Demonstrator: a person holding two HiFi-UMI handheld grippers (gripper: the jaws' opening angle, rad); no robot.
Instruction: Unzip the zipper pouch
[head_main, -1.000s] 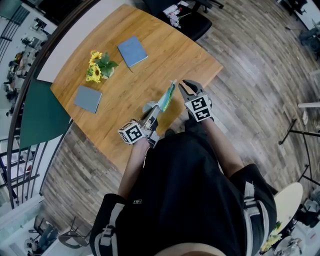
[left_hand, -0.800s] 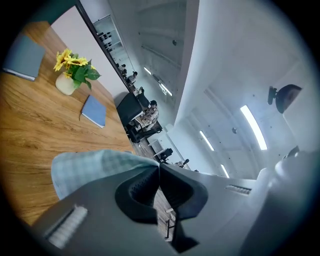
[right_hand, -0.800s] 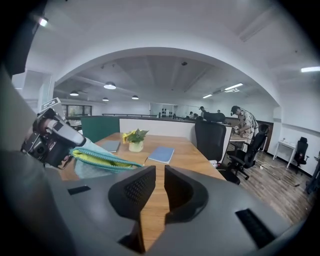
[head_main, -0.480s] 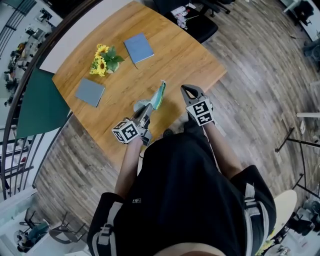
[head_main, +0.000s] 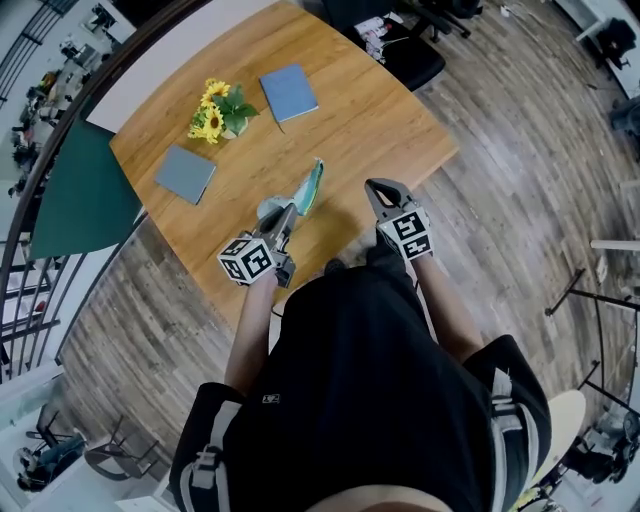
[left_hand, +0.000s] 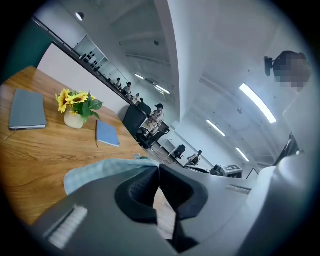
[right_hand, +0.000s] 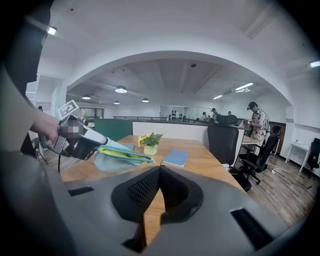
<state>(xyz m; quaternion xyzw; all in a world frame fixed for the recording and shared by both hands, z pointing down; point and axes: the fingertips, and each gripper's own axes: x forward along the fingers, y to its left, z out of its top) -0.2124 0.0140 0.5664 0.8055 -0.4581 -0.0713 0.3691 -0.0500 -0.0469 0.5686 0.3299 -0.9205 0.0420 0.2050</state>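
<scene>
A teal zipper pouch hangs over the wooden table, near its front edge. My left gripper is shut on the pouch's near end. In the right gripper view the pouch sticks out level from the left gripper, and yellow-green shows along its top edge. In the left gripper view the pouch's pale cloth lies against the closed jaws. My right gripper is shut with nothing in it, to the right of the pouch and apart from it.
Two blue-grey notebooks and a small vase of sunflowers lie on the far half of the table. A black office chair stands beyond the far corner. A green panel borders the left side.
My right gripper's jaws were open beside the pouch's far end and have shut; it now sits apart from the pouch. The left gripper has carried the pouch slightly left.
</scene>
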